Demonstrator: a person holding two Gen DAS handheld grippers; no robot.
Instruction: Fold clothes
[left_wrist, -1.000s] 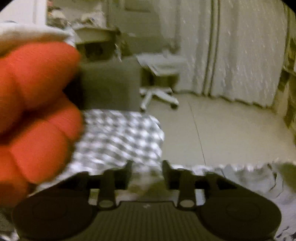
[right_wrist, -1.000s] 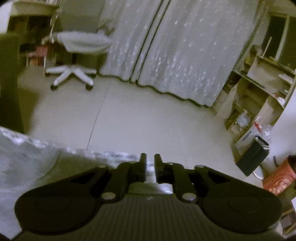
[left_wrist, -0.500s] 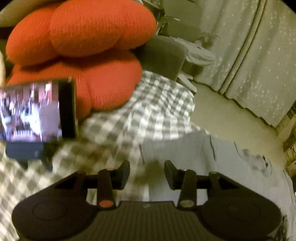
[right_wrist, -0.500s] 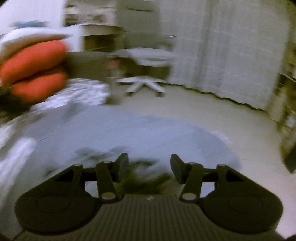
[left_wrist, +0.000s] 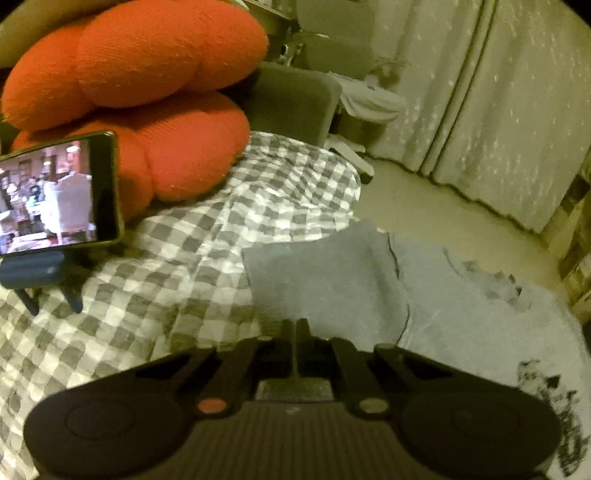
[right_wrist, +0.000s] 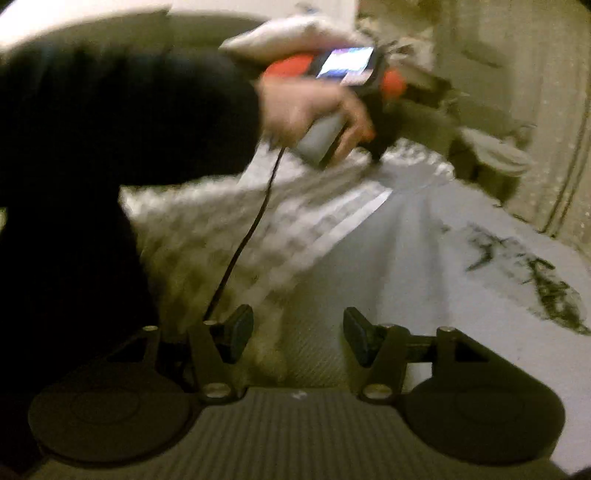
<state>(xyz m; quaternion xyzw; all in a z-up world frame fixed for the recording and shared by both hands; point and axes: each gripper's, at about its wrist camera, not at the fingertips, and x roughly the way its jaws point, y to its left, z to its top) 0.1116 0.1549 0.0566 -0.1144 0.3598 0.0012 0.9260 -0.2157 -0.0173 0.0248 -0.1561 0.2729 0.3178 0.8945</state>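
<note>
A pale grey-blue T-shirt (left_wrist: 461, 306) with a black print lies spread on the checkered bed cover (left_wrist: 155, 295), one part folded over as a darker panel (left_wrist: 325, 280). My left gripper (left_wrist: 295, 326) is shut at the near edge of that panel, and the cloth seems pinched between its fingers. In the right wrist view the shirt (right_wrist: 424, 258) fills the right side, and its left edge rises in a blurred streak towards a person's hand (right_wrist: 310, 107) holding the left gripper. My right gripper (right_wrist: 297, 332) hangs open over the shirt's near part, nothing between its fingers.
A big orange cushion (left_wrist: 147, 92) and a phone on a small stand (left_wrist: 55, 192) sit at the head of the bed. A dark sleeve (right_wrist: 110, 147) crosses the left of the right wrist view. Beyond the bed are an office chair (left_wrist: 369, 103), floor and curtains (left_wrist: 498, 110).
The left gripper's fingers have gone from open to shut at the shirt's folded edge. The right gripper has opened wider and swung left, bringing the person's arm into view.
</note>
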